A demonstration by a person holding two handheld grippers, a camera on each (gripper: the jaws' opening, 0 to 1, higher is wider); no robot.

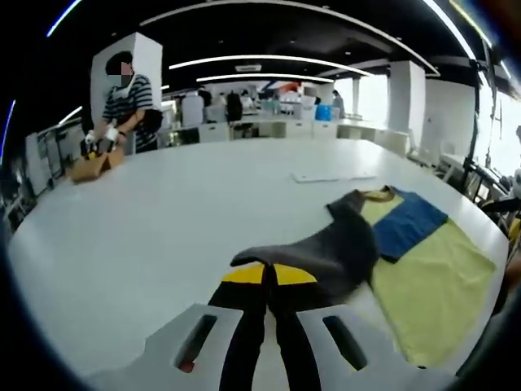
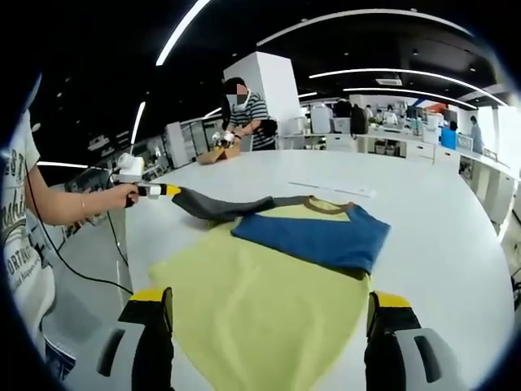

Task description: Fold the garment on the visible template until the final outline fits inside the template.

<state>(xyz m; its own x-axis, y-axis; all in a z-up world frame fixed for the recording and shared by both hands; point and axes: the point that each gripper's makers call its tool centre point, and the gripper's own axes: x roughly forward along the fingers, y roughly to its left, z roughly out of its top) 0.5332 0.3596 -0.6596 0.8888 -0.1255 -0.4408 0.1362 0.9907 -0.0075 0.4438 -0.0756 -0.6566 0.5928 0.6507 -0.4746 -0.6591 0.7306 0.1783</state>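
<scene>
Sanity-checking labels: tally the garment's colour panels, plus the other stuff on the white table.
Yellow body panel: 1
Blue folded panel: 1
Dark grey sleeve, held up by the left gripper: 1
Flat white sheet behind the garment: 1
Brown item at the far edge: 1
Total: 5

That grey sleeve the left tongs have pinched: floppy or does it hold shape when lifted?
Likely floppy: the dark grey fabric sleeve sags and creases between the left tongs and the yellow shirt body. Probably light, since a fingertip pinch lifts it. It may drag the blue folded sleeve or yellow body across the smooth white table if pulled far.
</scene>
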